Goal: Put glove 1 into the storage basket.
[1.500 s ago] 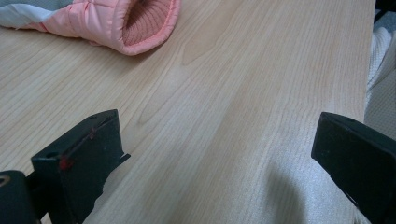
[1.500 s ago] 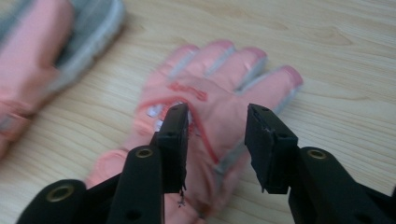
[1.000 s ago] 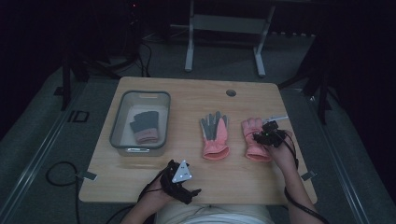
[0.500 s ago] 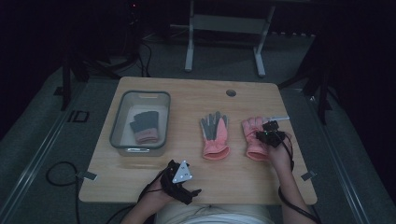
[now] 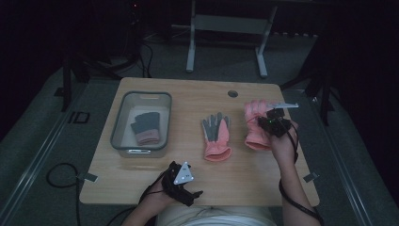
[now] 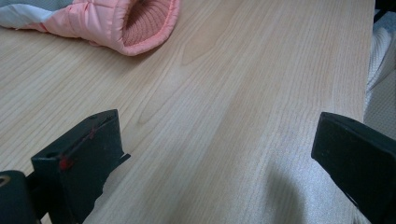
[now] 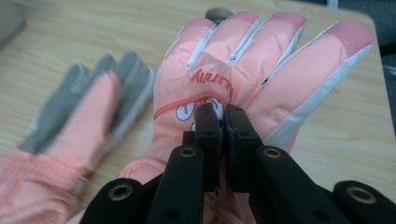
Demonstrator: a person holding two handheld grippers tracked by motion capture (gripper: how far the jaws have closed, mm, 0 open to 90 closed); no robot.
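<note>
The right gripper (image 7: 223, 122) sits over the back of a pink glove (image 7: 243, 65) near the right edge of the tabletop (image 5: 197, 94), its fingers (image 7: 208, 126) pressed together and pinching a fold of the glove's fabric. The glove lies back up, tips pointing to the far edge. Just beside it, toward the middle, a second glove (image 5: 217, 136) lies palm up, grey on its palm side. Near the left edge stands a clear bin (image 5: 123, 122) with a dark glove (image 5: 146, 128) inside. The left gripper (image 5: 181, 181) rests at the near edge, its fingers (image 6: 79, 158) spread wide over bare wood, holding nothing; the second glove's cuff shows beyond them.
</note>
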